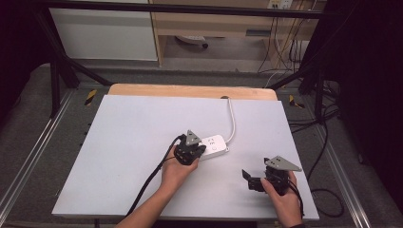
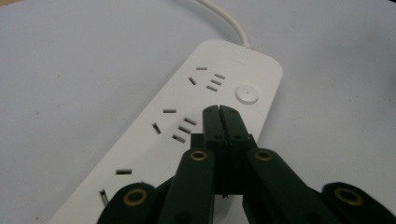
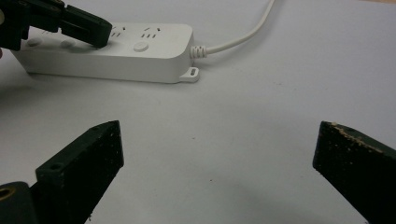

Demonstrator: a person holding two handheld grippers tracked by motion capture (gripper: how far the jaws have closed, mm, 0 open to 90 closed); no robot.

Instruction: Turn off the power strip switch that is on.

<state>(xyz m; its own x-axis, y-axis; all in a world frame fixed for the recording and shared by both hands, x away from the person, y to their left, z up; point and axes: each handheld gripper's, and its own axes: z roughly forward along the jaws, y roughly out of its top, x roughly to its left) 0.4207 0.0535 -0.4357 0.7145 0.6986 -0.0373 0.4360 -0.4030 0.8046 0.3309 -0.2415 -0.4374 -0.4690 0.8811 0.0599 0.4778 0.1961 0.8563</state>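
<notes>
power strip: a white power strip (image 1: 213,145) is lying flat near the middle of the table, a bit right of centre, with its white cord (image 1: 232,118) curling off toward the far edge. Three socket groups are facing up, plus a round button (image 2: 247,94) near the cord end.

left gripper: the left gripper (image 2: 219,110) is sitting right over the strip with its jaws pressed together, nothing between them. In the left gripper view the closed tips are hovering at the strip's top face, just beside the middle socket group and a little short of the button. In the right gripper view they're looking like they're resting on the strip, but I can't tell for sure if they're touching.

right gripper: the right gripper (image 3: 217,149) is hanging out well apart from the strip, on the person's near right side, with its jaws standing wide apart and just bare table between them. It's pointing toward the strip's long side.

hands: the left hand (image 1: 175,172) and right hand (image 1: 280,194) are coming in from the bottom edge, each one wrapping a gripper body.

surface: a pale grey table top (image 1: 133,142) is lying on a wooden table (image 1: 190,90) that's peeking out along the far edge.

room: a black metal frame (image 1: 190,8) is running around the table, with grey carpet underneath, a light wood cabinet (image 1: 214,23) at the back and black cables (image 1: 328,142) trailing on the right.
</notes>
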